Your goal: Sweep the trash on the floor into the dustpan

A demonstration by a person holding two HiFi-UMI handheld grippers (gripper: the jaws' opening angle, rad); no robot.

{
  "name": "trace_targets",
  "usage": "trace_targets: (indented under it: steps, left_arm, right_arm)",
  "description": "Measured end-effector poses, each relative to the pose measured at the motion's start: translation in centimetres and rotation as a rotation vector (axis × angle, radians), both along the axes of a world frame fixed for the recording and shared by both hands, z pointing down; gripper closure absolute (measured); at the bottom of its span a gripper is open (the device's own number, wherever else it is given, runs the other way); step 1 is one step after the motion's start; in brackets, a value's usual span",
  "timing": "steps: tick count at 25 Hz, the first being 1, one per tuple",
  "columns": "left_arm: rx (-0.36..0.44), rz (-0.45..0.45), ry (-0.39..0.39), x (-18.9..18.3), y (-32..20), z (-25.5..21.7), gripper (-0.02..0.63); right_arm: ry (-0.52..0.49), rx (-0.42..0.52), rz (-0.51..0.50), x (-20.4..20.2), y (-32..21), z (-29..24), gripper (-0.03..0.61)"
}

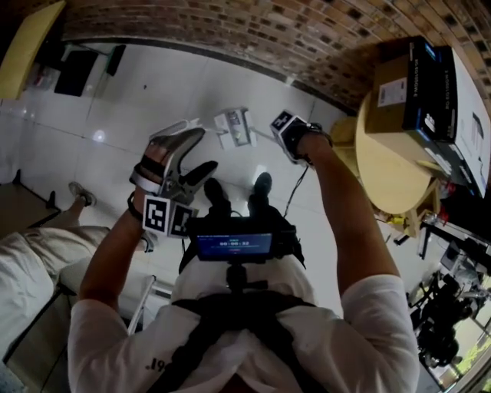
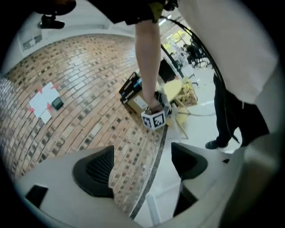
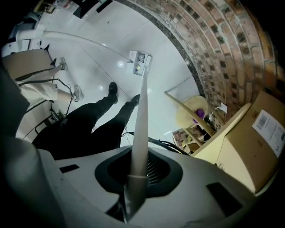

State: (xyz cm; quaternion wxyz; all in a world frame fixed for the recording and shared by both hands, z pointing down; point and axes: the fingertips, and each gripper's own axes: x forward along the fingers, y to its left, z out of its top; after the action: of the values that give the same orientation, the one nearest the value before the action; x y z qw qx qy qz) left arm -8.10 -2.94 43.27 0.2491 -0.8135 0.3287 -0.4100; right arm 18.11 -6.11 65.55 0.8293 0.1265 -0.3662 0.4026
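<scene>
My right gripper [image 1: 282, 129] [image 3: 136, 178] is shut on a long white handle [image 3: 141, 111]. The handle runs down to a white sweeping tool [image 1: 235, 127] [image 3: 139, 60] resting on the pale floor tiles; I cannot tell whether that end is the dustpan or the broom head. A second white handle [image 3: 84, 41] arcs from the same spot off to the left. My left gripper [image 1: 201, 152] [image 2: 142, 164] hangs in the air, open, with nothing between its dark pads [image 2: 99, 171]. I make out no trash on the floor.
A brick wall [image 1: 230, 23] borders the floor. A round yellow table [image 1: 391, 169] at the right carries cardboard boxes [image 1: 399, 92]. My own shoes [image 1: 215, 192] stand just short of the tool. A seated person's leg and shoe [image 1: 80, 193] are at the left.
</scene>
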Motion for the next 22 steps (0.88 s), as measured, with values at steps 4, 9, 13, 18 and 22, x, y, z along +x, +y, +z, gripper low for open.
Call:
trace_targets:
  steps: [4,9,13,18,22]
  left_arm:
    - [-0.105,0.093,0.212,7.7,2.3,0.3,0.218]
    - [-0.271,0.126,0.348,16.0,1.6,3.3,0.222]
    - [-0.407,0.074,0.425,20.4,0.5,6.8,0.222]
    - [-0.604,-0.162,0.473,18.2,-1.0,16.2,0.222]
    - [-0.746,-0.216,0.356,18.4,0.1,23.3,0.222]
  right_arm:
    - [-0.018,-0.028,0.074,-0.5,0.3,0.8,0.518]
    - [-0.044,-0.009,0.176,-1.6,0.8,-1.9,0.514]
    - [-0.032,-0.007,0.199,-1.1,0.6,-1.2,0.512]
    - [0.024,0.089,0.070,0.4,-1.6,-2.7,0.513]
    - [0.037,0.094,-0.048,0.7,0.1,-3.2,0.512]
